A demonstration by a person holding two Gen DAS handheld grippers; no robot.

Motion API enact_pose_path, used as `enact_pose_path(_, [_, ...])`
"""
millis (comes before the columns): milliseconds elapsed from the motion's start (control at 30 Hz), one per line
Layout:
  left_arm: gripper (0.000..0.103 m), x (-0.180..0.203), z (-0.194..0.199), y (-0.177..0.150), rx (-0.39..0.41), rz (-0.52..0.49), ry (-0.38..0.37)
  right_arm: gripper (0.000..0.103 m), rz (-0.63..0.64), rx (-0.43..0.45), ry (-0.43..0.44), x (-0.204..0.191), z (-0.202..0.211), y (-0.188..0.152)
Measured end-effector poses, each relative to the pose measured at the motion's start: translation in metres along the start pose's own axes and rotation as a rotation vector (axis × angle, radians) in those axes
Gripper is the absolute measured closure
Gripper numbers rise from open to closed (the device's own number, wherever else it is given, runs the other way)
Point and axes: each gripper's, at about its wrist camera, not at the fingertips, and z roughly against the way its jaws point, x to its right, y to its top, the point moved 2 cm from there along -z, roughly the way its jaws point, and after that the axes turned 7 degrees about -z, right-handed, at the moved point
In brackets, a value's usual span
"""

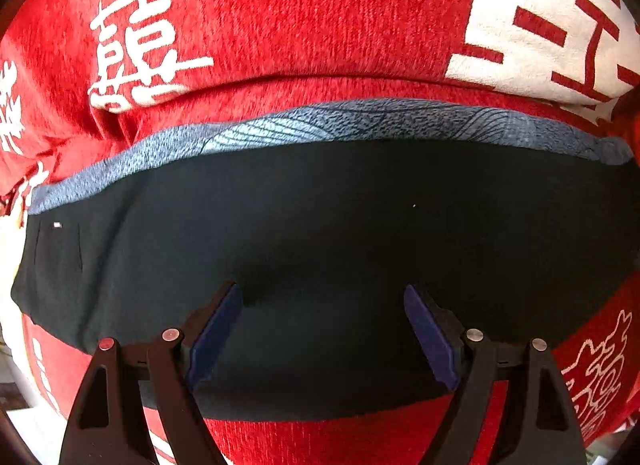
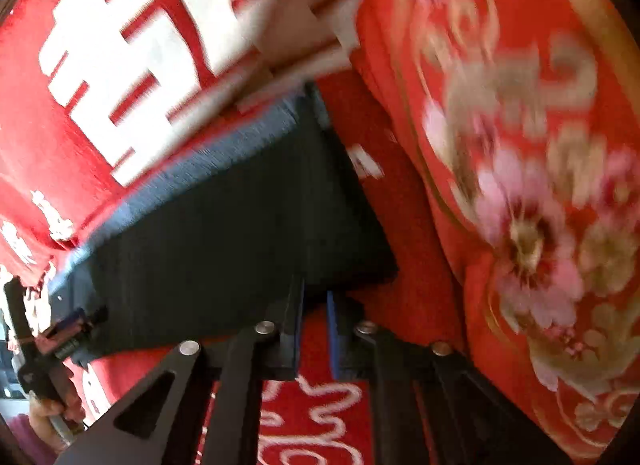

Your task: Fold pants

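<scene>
The folded pants (image 1: 320, 225) are black with a blue-grey patterned band (image 1: 320, 121) along the far edge. They lie on a red blanket with white characters (image 1: 280, 17). My left gripper (image 1: 323, 329) is open just above the near part of the pants, its blue pads (image 1: 216, 333) wide apart. In the right wrist view the pants (image 2: 224, 233) sit left of centre, blurred. My right gripper (image 2: 315, 329) hovers at the pants' near right corner, its pads a narrow gap apart with nothing between them. The left gripper also shows at the left edge (image 2: 64, 333).
A red quilt with pink and gold flowers (image 2: 540, 185) is bunched up to the right of the pants. The red blanket (image 2: 100, 65) spreads under and beyond the pants. A hand holds the left gripper's handle at the lower left (image 2: 48, 413).
</scene>
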Motion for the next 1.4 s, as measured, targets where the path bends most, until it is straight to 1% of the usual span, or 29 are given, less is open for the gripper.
enact_pose_path(33, [0.019,-0.001,0.002,0.002,-0.019,0.002,0.006,0.076,-0.03,-0.023,-0.007,0.006,-0.001,0.0])
enact_pose_path(67, [0.019,-0.002,0.005,0.004,-0.027,0.0,0.01,0.067,-0.058,-0.02,-0.019,0.01,0.006,0.002])
enact_pose_path(133, [0.019,-0.006,0.022,0.012,0.026,-0.003,0.01,0.067,-0.036,0.026,-0.003,0.004,0.032,0.005])
enact_pose_path(167, [0.019,-0.008,0.027,0.017,0.049,-0.007,0.016,0.064,0.009,0.065,0.013,-0.005,0.047,0.005])
enact_pose_path(200, [0.019,-0.01,0.029,0.024,0.065,-0.011,0.025,0.06,0.067,0.091,0.019,-0.017,0.057,0.006])
enact_pose_path(233, [0.019,-0.012,0.027,0.03,0.068,-0.009,0.032,0.053,0.127,0.105,0.014,-0.03,0.061,0.009])
enact_pose_path(267, [0.018,-0.015,0.023,0.035,0.066,-0.002,0.041,0.049,0.19,0.111,0.008,-0.043,0.058,0.015])
enact_pose_path(333, [0.019,-0.02,0.006,0.046,0.041,0.029,0.054,0.049,0.261,0.098,0.015,-0.063,0.039,0.029])
enact_pose_path(433, [0.017,-0.026,-0.025,0.048,0.022,0.046,0.089,0.049,0.288,0.025,-0.011,-0.074,-0.007,0.05])
enact_pose_path(467, [0.007,-0.029,-0.027,0.046,0.034,0.057,0.088,0.05,0.299,-0.003,-0.038,-0.071,-0.022,0.053])
enact_pose_path(500, [0.004,-0.036,-0.026,0.043,0.054,0.085,0.098,0.05,0.314,-0.026,-0.05,-0.07,-0.034,0.054])
enact_pose_path(533, [0.004,-0.044,-0.027,0.037,0.044,0.11,0.088,0.05,0.336,-0.014,-0.034,-0.068,-0.036,0.055])
enact_pose_path(567, [0.004,-0.051,-0.024,0.032,0.033,0.132,0.073,0.05,0.38,0.011,-0.041,-0.069,-0.031,0.055])
enact_pose_path(600, [0.004,-0.059,-0.021,0.024,0.018,0.156,0.077,0.051,0.402,0.006,-0.068,-0.068,-0.03,0.054])
enact_pose_path(633, [0.004,-0.068,-0.015,0.013,-0.003,0.169,0.101,0.051,0.407,-0.003,-0.085,-0.069,-0.028,0.054])
enact_pose_path(700, [0.004,-0.084,-0.002,-0.007,-0.019,0.187,0.136,0.05,0.352,-0.029,-0.121,-0.068,-0.022,0.055])
enact_pose_path(733, [0.004,-0.094,0.009,-0.021,-0.021,0.213,0.142,0.049,0.316,-0.047,-0.098,-0.068,-0.016,0.054])
enact_pose_path(767, [0.004,-0.101,0.017,-0.033,-0.023,0.237,0.141,0.049,0.289,-0.067,-0.045,-0.07,-0.011,0.05])
enact_pose_path(800, [0.004,-0.111,0.025,-0.047,-0.028,0.266,0.142,0.049,0.263,-0.094,0.01,-0.073,-0.007,0.044])
enact_pose_path(833, [0.004,-0.121,0.032,-0.062,-0.036,0.301,0.152,0.049,0.248,-0.117,0.045,-0.077,-0.005,0.036])
enact_pose_path(867, [0.004,-0.13,0.037,-0.074,-0.044,0.329,0.16,0.049,0.251,-0.146,0.087,-0.087,-0.002,0.022])
enact_pose_path(933, [0.004,-0.142,0.049,-0.104,-0.06,0.398,0.164,0.049,0.282,-0.193,0.141,-0.107,0.0,-0.003])
enact_pose_path(967, [0.004,-0.147,0.056,-0.119,-0.063,0.427,0.167,0.049,0.302,-0.227,0.176,-0.122,0.0,-0.023])
enact_pose_path(1033, [0.004,-0.148,0.059,-0.144,-0.071,0.45,0.161,0.049,0.338,-0.284,0.213,-0.151,-0.004,-0.055])
enact_pose_path(1100, [0.004,-0.146,0.059,-0.163,-0.081,0.443,0.151,0.049,0.378,-0.32,0.222,-0.176,-0.013,-0.082])
enact_pose_path(1200, [0.004,-0.154,0.054,-0.174,-0.078,0.412,0.129,0.048,0.419,-0.368,0.212,-0.209,-0.032,-0.117])
enact_pose_path(1267, [0.004,-0.16,0.052,-0.18,-0.072,0.396,0.103,0.048,0.423,-0.392,0.206,-0.224,-0.044,-0.141])
enact_pose_path(1333, [0.004,-0.169,0.051,-0.184,-0.07,0.386,0.066,0.048,0.421,-0.408,0.194,-0.236,-0.051,-0.157])
enact_pose_path(1400, [0.004,-0.182,0.056,-0.186,-0.055,0.377,0.055,0.047,0.392,-0.427,0.186,-0.248,-0.059,-0.174])
